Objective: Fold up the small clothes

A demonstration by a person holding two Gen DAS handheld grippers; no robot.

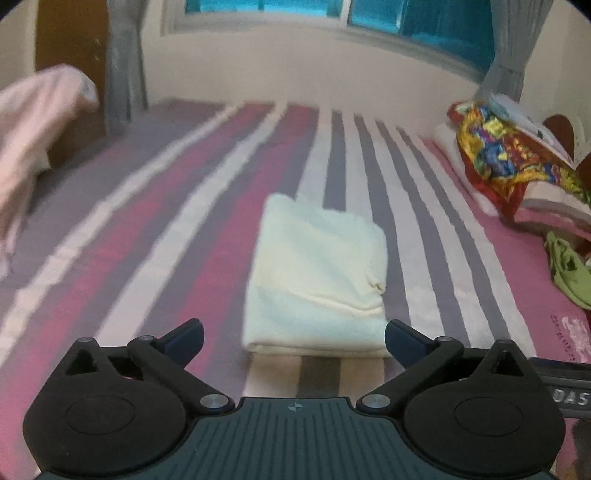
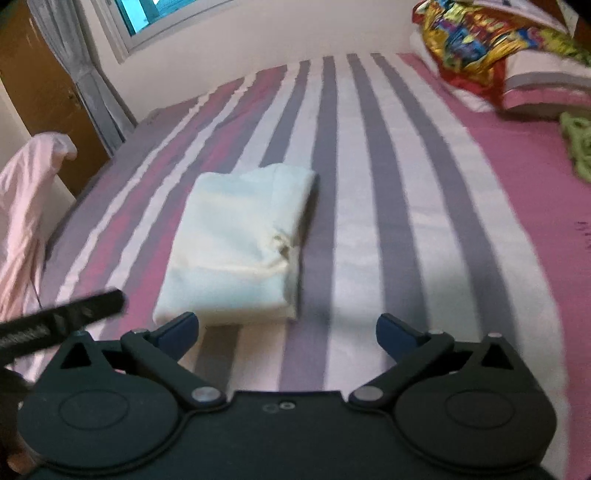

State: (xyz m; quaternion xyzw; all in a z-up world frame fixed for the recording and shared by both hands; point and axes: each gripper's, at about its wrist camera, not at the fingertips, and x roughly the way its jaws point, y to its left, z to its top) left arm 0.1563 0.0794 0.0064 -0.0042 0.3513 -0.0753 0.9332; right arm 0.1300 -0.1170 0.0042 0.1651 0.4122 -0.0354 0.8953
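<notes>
Your room is dim, lit mostly through the window (image 1: pixel 388 22). Both views are soft with motion blur, and fisheye bending darkens your corners.

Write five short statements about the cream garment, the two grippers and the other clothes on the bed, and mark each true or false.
1. The cream garment lies folded on the striped bed sheet. True.
2. The left gripper is clamped on it. False: its jaws stand open and empty.
3. The right gripper is open. True.
4. The green garment lies on top of the cream one. False: it lies apart, near the bed's edge.
5. A pink cloth hangs beside the bed. True.
</notes>
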